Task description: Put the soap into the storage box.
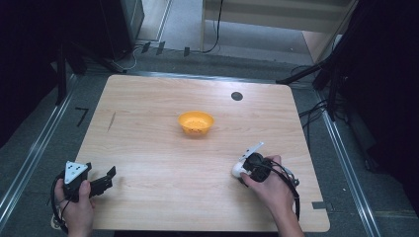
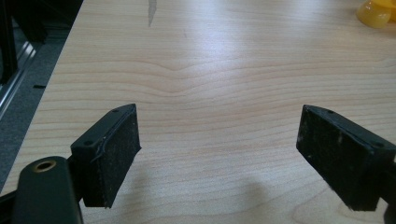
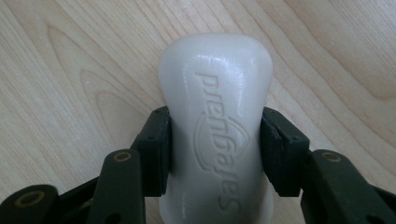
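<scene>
A white bar of soap [image 3: 215, 140] with raised lettering lies flat on the wooden table [image 1: 148, 143]. My right gripper [image 3: 215, 149] is shut on it, a pad pressed against each long side. In the high view the soap [image 1: 238, 170] sits at the table's right front, under the hand holding my right gripper [image 1: 249, 165]. An orange bowl [image 1: 196, 122] stands at the table's middle; its edge [image 2: 376, 11] shows at the top right of the left gripper view. My left gripper [image 1: 109, 178] rests at the front left corner, open with bare wood between its pads [image 2: 112, 154].
A round black mark [image 1: 236, 96] lies on the table near its far edge. Metal rails and dark stands flank the table on both sides. Cables run across the floor beyond the far edge.
</scene>
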Motion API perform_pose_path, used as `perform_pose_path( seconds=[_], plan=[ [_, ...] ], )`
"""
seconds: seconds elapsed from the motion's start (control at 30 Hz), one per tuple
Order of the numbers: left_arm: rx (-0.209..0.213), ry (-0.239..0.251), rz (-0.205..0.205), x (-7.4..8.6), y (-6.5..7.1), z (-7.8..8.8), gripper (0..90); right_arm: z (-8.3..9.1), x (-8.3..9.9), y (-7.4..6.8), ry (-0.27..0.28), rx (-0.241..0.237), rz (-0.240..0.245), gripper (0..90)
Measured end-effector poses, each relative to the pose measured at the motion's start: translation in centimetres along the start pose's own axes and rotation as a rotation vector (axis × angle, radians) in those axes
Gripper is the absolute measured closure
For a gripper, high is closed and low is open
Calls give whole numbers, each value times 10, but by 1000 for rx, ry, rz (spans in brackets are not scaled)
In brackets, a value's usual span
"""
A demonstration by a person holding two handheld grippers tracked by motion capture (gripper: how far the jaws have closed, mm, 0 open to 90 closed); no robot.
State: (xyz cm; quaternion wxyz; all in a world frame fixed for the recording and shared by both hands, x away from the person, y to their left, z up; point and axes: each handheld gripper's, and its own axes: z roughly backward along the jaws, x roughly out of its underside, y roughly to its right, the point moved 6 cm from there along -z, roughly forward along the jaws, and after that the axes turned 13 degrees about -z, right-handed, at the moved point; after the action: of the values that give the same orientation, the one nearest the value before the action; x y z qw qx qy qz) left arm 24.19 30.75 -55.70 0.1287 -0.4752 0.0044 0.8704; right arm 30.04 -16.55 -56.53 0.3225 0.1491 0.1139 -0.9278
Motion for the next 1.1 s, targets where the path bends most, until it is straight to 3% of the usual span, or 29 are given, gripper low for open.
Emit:
perform_pose_path(
  seconds=[0.6,1.1],
  plan=[
    [4,2,3,0,0,0,139,26,-24,1,20,-16,76,509],
    [2,2,5,0,0,0,139,32,-46,7,7,-20,138,510]
  ],
)
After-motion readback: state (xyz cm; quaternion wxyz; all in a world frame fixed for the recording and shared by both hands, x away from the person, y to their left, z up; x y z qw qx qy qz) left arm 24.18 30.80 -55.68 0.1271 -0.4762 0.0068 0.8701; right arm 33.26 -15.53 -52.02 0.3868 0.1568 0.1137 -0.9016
